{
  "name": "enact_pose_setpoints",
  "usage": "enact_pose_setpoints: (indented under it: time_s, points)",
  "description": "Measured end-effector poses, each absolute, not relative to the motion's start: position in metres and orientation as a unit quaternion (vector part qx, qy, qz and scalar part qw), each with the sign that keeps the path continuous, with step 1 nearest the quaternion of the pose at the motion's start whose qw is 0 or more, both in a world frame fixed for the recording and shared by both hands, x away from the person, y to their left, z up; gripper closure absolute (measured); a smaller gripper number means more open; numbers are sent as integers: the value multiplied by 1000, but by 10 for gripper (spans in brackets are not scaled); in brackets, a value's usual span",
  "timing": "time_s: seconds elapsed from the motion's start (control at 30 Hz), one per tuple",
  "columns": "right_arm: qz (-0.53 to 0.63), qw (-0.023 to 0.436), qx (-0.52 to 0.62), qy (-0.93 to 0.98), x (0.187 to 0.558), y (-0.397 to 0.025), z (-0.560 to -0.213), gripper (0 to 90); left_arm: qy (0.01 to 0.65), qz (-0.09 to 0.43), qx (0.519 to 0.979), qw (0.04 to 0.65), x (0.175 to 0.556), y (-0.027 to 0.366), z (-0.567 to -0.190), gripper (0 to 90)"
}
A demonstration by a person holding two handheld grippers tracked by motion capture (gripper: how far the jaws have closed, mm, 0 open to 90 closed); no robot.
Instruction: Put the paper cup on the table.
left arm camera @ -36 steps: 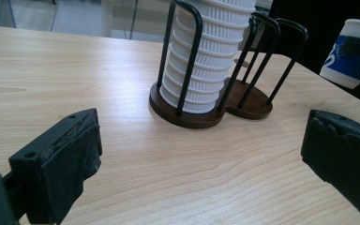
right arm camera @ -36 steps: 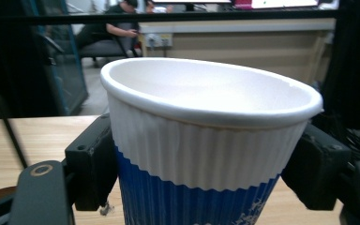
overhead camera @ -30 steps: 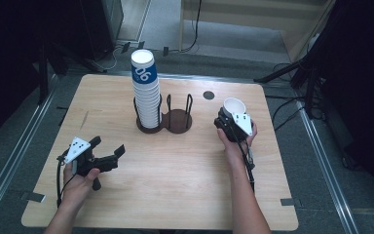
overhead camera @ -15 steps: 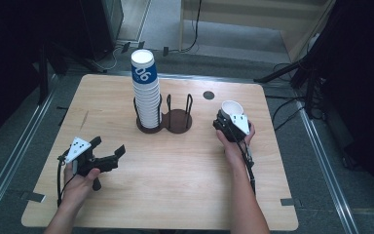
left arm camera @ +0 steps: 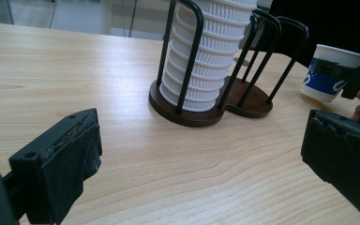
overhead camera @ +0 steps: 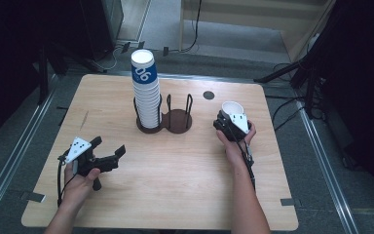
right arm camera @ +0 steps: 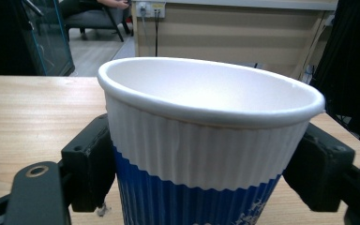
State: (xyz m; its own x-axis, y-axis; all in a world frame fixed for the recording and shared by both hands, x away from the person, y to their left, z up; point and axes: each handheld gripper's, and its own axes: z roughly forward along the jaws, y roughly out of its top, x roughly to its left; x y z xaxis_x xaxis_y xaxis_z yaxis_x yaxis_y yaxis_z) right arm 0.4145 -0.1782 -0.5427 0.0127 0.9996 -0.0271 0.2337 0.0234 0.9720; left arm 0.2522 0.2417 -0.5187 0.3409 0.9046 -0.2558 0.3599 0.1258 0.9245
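- Right gripper (right arm camera: 206, 168): jaws clamped on either side of an upright paper cup (right arm camera: 206, 140), white above, blue below.
- Left gripper (overhead camera: 111, 153): jaws spread wide, nothing between.
- Ahead of the left gripper: cup stack (left arm camera: 206, 56) in wire rack (left arm camera: 225, 103) on table (overhead camera: 175, 185).

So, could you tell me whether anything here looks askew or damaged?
The top cup on the stack sits tilted, not nested flush. The cup in the right gripper looks intact, and its rim is a little oval between the fingers. No spills.
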Motion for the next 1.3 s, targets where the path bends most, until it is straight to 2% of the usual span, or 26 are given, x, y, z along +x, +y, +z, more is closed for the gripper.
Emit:
enact_pose_setpoints:
  time_s: [0.6, 0.97, 1.3]
  points:
    - [414, 420, 560, 582, 417, -179, -542, 175, 517, 249, 612, 544, 253, 243, -519, 0]
    - [418, 374, 578, 593, 417, -182, -533, 37, 520, 246, 611, 544, 253, 244, -519, 0]
    - [433, 371, 574, 588, 406, -183, -517, 29, 522, 242, 615, 539, 253, 244, -520, 0]
